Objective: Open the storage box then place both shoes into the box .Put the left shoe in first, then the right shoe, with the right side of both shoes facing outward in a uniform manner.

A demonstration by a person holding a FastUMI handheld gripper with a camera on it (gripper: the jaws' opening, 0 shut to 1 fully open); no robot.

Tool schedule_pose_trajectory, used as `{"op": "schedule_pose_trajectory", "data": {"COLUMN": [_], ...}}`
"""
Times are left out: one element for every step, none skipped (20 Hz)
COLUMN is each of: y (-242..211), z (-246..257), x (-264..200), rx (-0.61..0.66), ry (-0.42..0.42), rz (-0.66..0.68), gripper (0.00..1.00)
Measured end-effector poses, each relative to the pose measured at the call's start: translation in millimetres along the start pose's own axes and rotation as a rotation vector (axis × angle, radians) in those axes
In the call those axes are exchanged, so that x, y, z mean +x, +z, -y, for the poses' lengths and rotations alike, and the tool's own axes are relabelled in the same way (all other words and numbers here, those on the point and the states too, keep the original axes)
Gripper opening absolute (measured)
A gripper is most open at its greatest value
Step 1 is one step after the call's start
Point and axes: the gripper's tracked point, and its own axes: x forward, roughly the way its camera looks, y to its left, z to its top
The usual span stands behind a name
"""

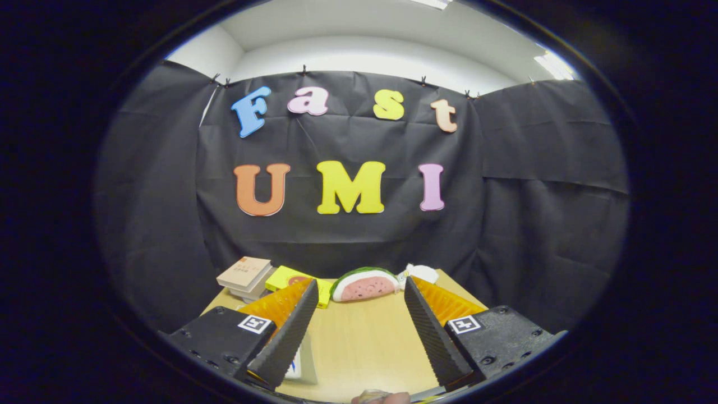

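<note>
Black cloth is hanging behind a light wooden table (359, 348), and the gripper (359, 289) is hovering above it with its fingers spread apart, holding nothing. Neither the storage box nor the shoes can be made out from this angle, so the main risk I judge is the gripper sweeping low while searching and knocking clutter off the far edge. Along that edge a watermelon-slice toy (364, 284) is lying just beyond the fingertips, a yellow box (286, 279) and a stack of books (245, 276) are sitting toward the far left corner, and something white (422, 273) is resting toward the far right.
</note>
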Motion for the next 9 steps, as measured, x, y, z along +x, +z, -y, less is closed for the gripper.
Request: {"op": "schedule_pose_trajectory", "data": {"y": [4,8,11,14,15,17,17,16,12], "z": [2,2,0,-2,0,1,0,0,0], "x": [-4,-7,-10,-13,-14,-14,-14,-13,-13], "rx": [-0.017,-0.026,-0.022,-0.009,0.003,0.014,0.023,0.028,0.027], "ry": [-0.011,-0.015,-0.015,-0.016,-0.020,-0.023,-0.024,-0.026,-0.028], "rz": [0.017,0.033,0.038,0.037,0.032,0.028,0.024,0.019,0.012], "gripper": [0.99,0.99,0.99,0.99,0.99,0.99,0.99,0.99,0.99]}}
